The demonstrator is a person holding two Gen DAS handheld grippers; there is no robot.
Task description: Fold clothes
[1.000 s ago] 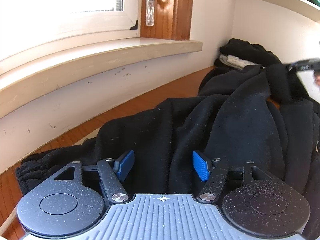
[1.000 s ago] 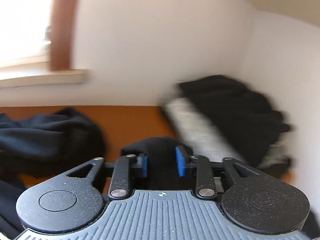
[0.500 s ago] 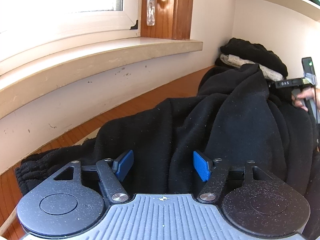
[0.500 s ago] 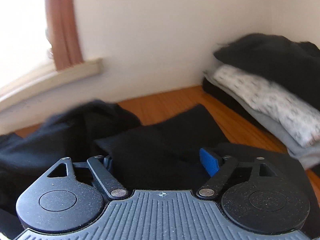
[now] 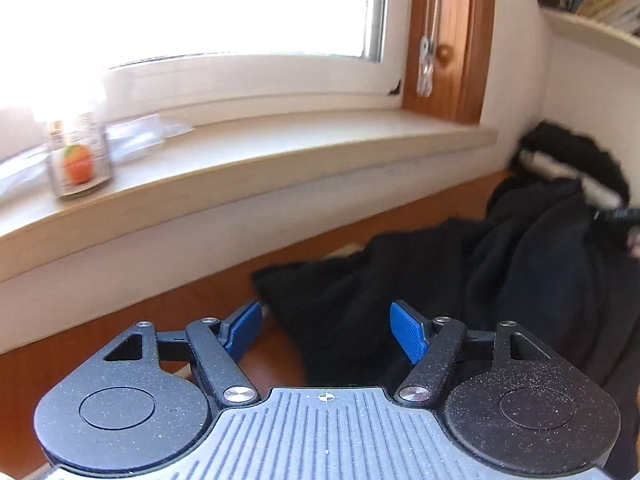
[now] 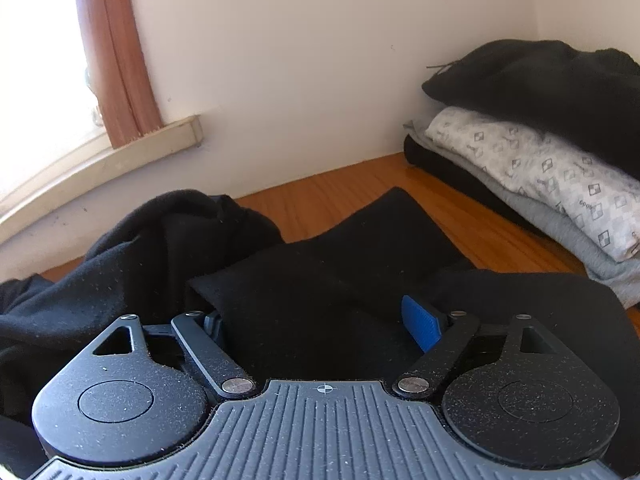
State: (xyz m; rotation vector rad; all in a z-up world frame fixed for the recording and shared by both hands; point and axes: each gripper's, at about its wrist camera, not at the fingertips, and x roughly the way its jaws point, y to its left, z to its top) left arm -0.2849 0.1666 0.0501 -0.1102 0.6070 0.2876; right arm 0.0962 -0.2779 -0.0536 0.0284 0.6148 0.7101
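Both my tools are spread: left tool hangs over the rumpled black fleece garment's hem, right tool straddles a flat sleeve-like flap. I judge folding under way; next, pinch an edge.

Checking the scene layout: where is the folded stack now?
In the right wrist view the folded stack sits on the wooden table at far right, in the wall corner.
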